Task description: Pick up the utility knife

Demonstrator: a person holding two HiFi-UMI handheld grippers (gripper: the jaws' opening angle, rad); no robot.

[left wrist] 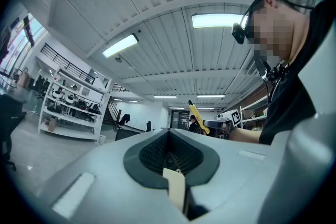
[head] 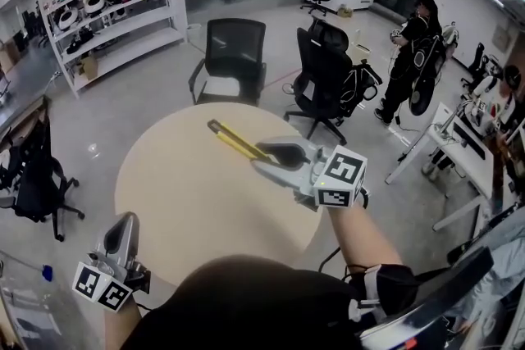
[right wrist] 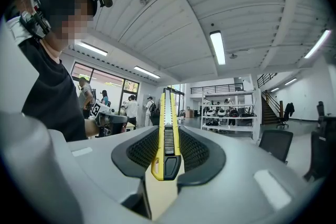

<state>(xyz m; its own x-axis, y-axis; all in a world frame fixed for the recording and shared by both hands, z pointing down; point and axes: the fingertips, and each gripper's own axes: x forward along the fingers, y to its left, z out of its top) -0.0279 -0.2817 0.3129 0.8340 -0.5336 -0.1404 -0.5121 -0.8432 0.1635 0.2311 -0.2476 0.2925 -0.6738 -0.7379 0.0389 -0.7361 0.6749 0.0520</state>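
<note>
The yellow utility knife (head: 234,142) is held in the air over the round beige table (head: 180,193), clamped in my right gripper (head: 275,152), which is shut on its black rear end. In the right gripper view the knife (right wrist: 166,123) stands straight out between the dark pads (right wrist: 137,152) of the right gripper (right wrist: 166,149). My left gripper (head: 125,219) hangs at the table's near left edge, shut and holding nothing. In the left gripper view the left gripper (left wrist: 170,152) has its jaws together, and the knife (left wrist: 198,118) shows far off, tilted.
Two black office chairs (head: 234,53) (head: 328,74) stand beyond the table. White shelving (head: 115,4) fills the back left. A person (head: 414,53) stands at the back right near white desks (head: 459,143). Another black chair (head: 33,176) is at the left.
</note>
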